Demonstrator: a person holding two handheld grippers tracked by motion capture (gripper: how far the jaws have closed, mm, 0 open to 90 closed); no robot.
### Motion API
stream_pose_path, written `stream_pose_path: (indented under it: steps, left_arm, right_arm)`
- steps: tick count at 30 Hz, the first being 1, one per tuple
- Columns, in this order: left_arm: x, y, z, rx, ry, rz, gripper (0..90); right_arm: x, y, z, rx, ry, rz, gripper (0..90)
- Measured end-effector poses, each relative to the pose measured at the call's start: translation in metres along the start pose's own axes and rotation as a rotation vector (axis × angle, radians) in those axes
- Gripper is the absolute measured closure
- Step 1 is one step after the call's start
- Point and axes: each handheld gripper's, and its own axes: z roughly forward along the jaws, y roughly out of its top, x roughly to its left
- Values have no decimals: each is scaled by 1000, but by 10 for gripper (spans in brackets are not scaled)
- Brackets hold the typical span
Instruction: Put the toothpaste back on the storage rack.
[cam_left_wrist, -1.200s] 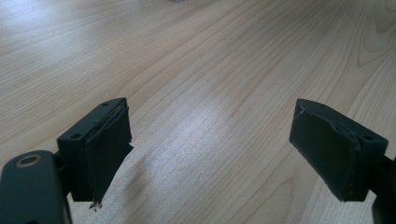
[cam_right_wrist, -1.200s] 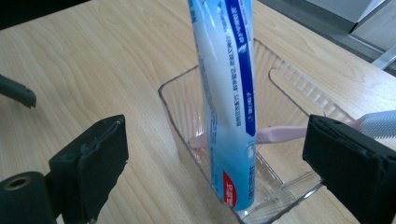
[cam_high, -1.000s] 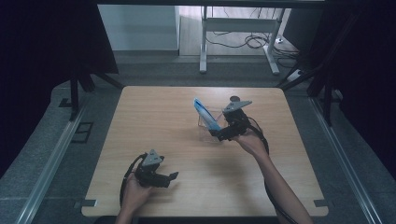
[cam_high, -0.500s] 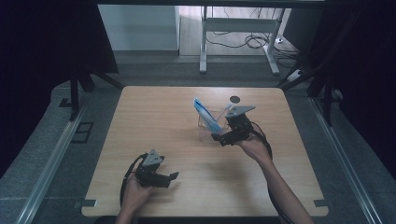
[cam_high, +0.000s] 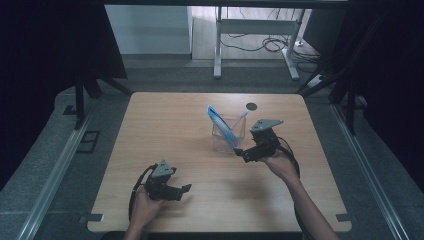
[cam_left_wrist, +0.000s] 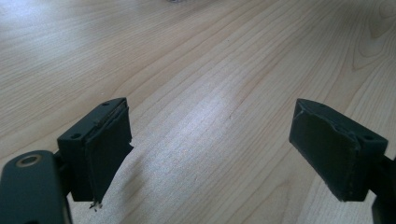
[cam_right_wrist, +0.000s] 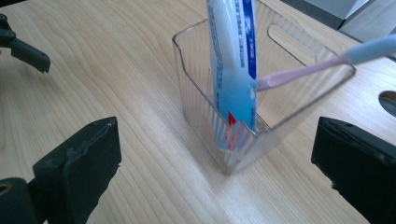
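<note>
Clear plastic holder (cam_high: 227, 136) standing just past the table's (cam_high: 150, 120) centre, toward 1 o'clock; toothpaste tube (cam_high: 221, 125) inside, upright and leaning toward 11 o'clock, tip well above the rim; pink-handled toothbrush (cam_high: 242, 116) slanting out toward 2 o'clock. Right gripper (cam_high: 245, 154) just off the holder's near corner at about 5 o'clock, jaws spread wide and empty, touching nothing; in the right gripper view, holder (cam_right_wrist: 243, 102) framed between the jaws with the tube (cam_right_wrist: 233, 60) resting in its near corner. Left gripper (cam_high: 180, 190) low at 7 o'clock, well apart from everything, jaws open over bare wood (cam_left_wrist: 201, 60).

Likely trouble: light, tall-loaded holder, top-heavy by the look of it; a nudge from either open jaw could slide or tip it and spill tube and brush; closing on the thin ribbed wall could flex it and let it squirt out of the pads.

Against a second ago: right gripper drawn back toward the near edge, off the holder's far side; tube and brush unchanged; left gripper much as before.
</note>
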Motion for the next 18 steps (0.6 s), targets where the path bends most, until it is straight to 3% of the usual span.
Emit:
stream_pose_path:
  steps: [18]
  left_arm:
    - [1,0,-1,4,13,0,130]
  right_arm:
    - [2,-29,-28,-1,-26,20,25]
